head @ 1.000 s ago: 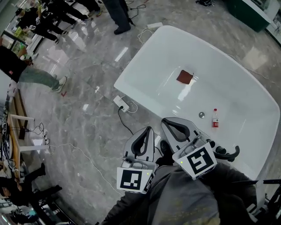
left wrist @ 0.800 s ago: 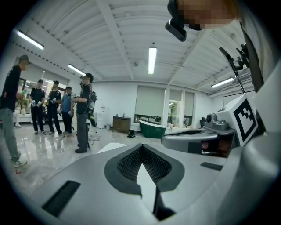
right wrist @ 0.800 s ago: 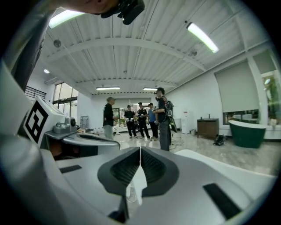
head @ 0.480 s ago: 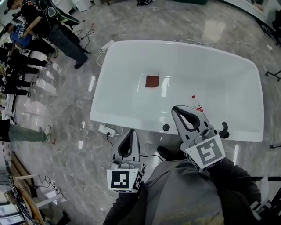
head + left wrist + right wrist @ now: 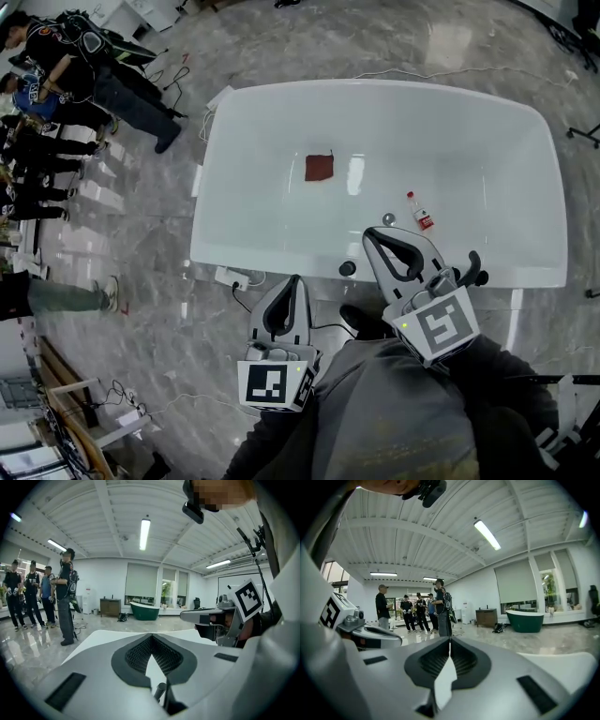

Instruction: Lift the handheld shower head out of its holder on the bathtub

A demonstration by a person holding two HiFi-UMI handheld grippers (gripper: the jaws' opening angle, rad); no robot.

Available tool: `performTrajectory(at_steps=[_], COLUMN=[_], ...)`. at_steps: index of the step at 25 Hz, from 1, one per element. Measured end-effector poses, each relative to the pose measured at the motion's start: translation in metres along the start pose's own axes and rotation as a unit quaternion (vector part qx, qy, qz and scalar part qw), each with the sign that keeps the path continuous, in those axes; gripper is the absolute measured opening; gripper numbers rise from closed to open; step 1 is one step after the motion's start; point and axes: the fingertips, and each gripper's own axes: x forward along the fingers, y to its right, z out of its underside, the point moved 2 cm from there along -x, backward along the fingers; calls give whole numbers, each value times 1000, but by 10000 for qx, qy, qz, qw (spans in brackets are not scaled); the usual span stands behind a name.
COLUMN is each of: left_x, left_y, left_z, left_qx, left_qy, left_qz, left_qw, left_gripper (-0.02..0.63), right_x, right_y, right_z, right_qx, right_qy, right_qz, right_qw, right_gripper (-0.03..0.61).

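We see a glossy white tub point(image 5: 234, 187) holding a square brown cloth point(image 5: 319, 168); left gripper point(image 5: 292, 280) and right gripper point(image 5: 372, 234) press ribbed fingers point(image 5: 136, 654) together, empty.

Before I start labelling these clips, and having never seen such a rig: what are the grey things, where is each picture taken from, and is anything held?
No robot here: a person holds a two-jaw gripper in each hand. The top-down picture comes from a camera on the person's head; the left gripper and right gripper show at its bottom. The other two pictures come from cameras riding on the grippers, looking along their jaws. Below stands a white bathtub; in it lie a reddish-brown cloth, a small bottle and the drain. What looks like the black shower head sits at the rim beside the right gripper. Both grippers' jaws are together and hold nothing.
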Motion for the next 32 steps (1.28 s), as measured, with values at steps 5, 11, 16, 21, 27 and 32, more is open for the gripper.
performTrajectory(at_steps=[5, 11, 16, 21, 27, 32], left_x=[3, 14, 27, 30, 18, 7], left_y=[10, 34, 45, 47, 36, 14], left_z=[2, -4, -9, -15, -8, -10], left_qx=[46, 71, 63, -7, -91, -185], left_qy=[-99, -146, -229, -244, -119, -44], left_qz=[-139, -202, -260, -441, -659, -881], left_qw=[9998, 9997, 9994, 9987, 9977, 9959], left_gripper=[2, 2, 2, 2, 2, 2], right_x=[-5, -13, -13, -7, 9, 24], right_y=[8, 31, 43, 42, 15, -8], right_z=[5, 1, 2, 2, 8, 4], right_qx=[69, 141, 224, 273, 157, 88], right_qy=[32, 63, 44, -33, -51, -127], right_qz=[-153, -199, -362, -592, -992, -1245], right_qw=[9999, 9997, 9991, 9979, 9949, 9921], right_gripper=[6, 6, 6, 6, 6, 6])
